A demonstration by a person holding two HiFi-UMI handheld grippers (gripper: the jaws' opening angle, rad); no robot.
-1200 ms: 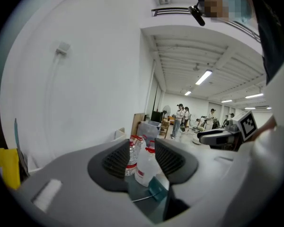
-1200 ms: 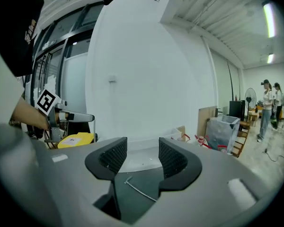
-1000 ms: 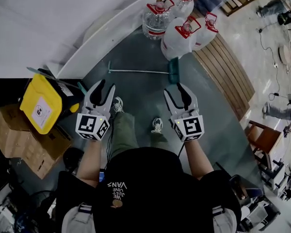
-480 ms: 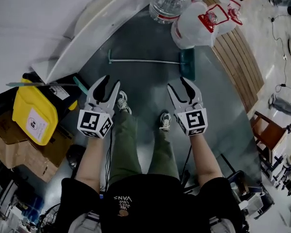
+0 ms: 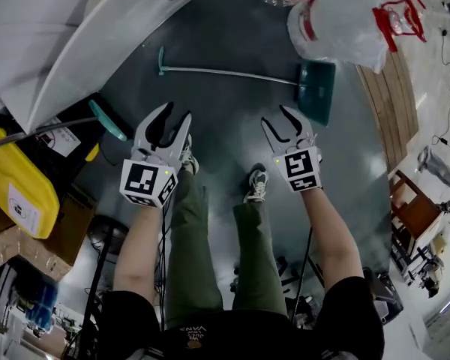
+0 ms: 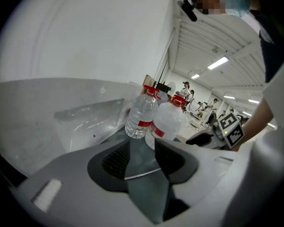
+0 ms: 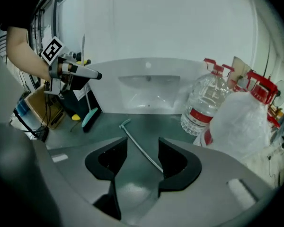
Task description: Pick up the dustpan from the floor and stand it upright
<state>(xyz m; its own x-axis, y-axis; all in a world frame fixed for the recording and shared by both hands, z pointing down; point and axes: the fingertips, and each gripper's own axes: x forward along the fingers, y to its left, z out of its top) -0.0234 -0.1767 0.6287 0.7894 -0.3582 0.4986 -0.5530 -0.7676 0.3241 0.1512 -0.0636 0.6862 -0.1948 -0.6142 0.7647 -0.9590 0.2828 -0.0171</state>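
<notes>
The teal dustpan [image 5: 316,90] lies flat on the dark floor, its long thin handle [image 5: 225,73] stretching left to a hooked end. Both grippers hang above the floor on the near side of the handle, apart from it. My left gripper [image 5: 176,112] is open with nothing between its jaws; in the left gripper view [image 6: 142,148] a pale stretch of handle [image 6: 141,173] shows far beyond them. My right gripper [image 5: 275,117] is open and empty too; the right gripper view [image 7: 142,145] looks along the handle [image 7: 132,135] on the floor ahead.
Large water jugs [image 5: 337,25] with red caps stand just beyond the dustpan. A white curved tub wall [image 5: 97,43] runs along the left. A teal brush [image 5: 107,120], yellow container [image 5: 15,190] and cardboard box [image 5: 60,223] sit left. Wooden slats [image 5: 394,103] lie right. The person's shoes [image 5: 255,186] are below the grippers.
Both grippers have sunk toward the floor and tipped further down; the dustpan and jugs loom larger. Jaw openings look unchanged and nothing was taken hold of.
</notes>
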